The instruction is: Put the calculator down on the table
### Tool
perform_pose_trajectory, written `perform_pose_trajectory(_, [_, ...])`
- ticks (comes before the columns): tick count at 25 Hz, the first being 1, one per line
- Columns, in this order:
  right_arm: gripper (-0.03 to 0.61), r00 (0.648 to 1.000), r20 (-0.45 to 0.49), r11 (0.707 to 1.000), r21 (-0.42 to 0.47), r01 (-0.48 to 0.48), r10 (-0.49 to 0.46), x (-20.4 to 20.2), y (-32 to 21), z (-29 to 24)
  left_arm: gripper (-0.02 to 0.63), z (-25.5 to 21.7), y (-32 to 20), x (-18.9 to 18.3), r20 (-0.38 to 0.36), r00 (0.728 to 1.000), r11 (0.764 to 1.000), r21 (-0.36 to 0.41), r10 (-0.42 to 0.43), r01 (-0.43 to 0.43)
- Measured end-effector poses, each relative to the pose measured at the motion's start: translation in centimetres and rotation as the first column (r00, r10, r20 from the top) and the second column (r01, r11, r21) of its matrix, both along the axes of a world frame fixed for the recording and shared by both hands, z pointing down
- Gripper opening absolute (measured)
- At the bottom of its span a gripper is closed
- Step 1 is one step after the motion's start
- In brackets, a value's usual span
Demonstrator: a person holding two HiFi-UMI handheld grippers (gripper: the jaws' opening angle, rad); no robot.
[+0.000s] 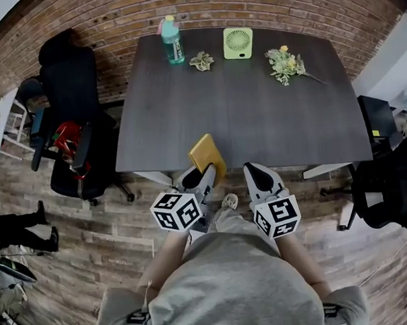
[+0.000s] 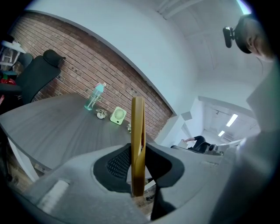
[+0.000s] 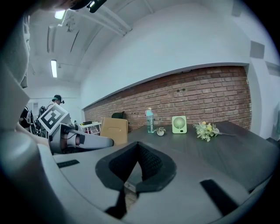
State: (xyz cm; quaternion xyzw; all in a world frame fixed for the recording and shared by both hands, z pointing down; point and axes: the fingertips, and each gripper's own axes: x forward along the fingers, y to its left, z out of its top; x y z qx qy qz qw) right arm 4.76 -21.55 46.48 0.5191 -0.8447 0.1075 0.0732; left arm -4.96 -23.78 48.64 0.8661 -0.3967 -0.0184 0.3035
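Observation:
The calculator (image 1: 207, 156) is a flat yellow slab, held upright on edge above the near edge of the dark table (image 1: 242, 119). My left gripper (image 1: 203, 174) is shut on its lower part. In the left gripper view the calculator (image 2: 138, 131) stands thin and vertical between the dark pads (image 2: 117, 164) of the left gripper (image 2: 138, 168). My right gripper (image 1: 260, 178) hovers just right of it, shut and holding nothing. In the right gripper view the right gripper (image 3: 137, 162) has its jaws closed together, and the calculator (image 3: 114, 130) and the left gripper (image 3: 74, 138) show at the left.
At the table's far edge stand a teal bottle (image 1: 171, 39), a small plant (image 1: 202, 61), a green fan (image 1: 237, 42) and a bunch of flowers (image 1: 285, 64). Black office chairs stand to the left (image 1: 73, 134) and right (image 1: 396, 184) of the table.

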Motion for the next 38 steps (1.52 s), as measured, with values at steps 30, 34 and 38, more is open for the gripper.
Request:
perform_pose_trajectory(30, [0.002, 1.0, 0.01, 0.997, -0.079, 0.012, -0.012, 3.2, -14.2, 3.1, 0.089, 5.5, -15.3, 5.0, 0.047, 0.999, 0.988, -0.153, 0.024, -0.016])
perform_pose_trajectory(34, [0.002, 1.0, 0.009, 0.996, -0.092, 0.016, -0.016, 3.3, -15.1, 3.8, 0.089, 6.8, -16.4, 5.5, 0.055, 0.998, 0.982, -0.187, 0.029, -0.018])
perform_pose_trajectory(38, [0.002, 1.0, 0.011, 0.994, -0.105, 0.02, -0.019, 3.4, -15.9, 4.2, 0.089, 8.1, -17.4, 5.8, 0.062, 0.997, 0.974, -0.225, 0.034, -0.019])
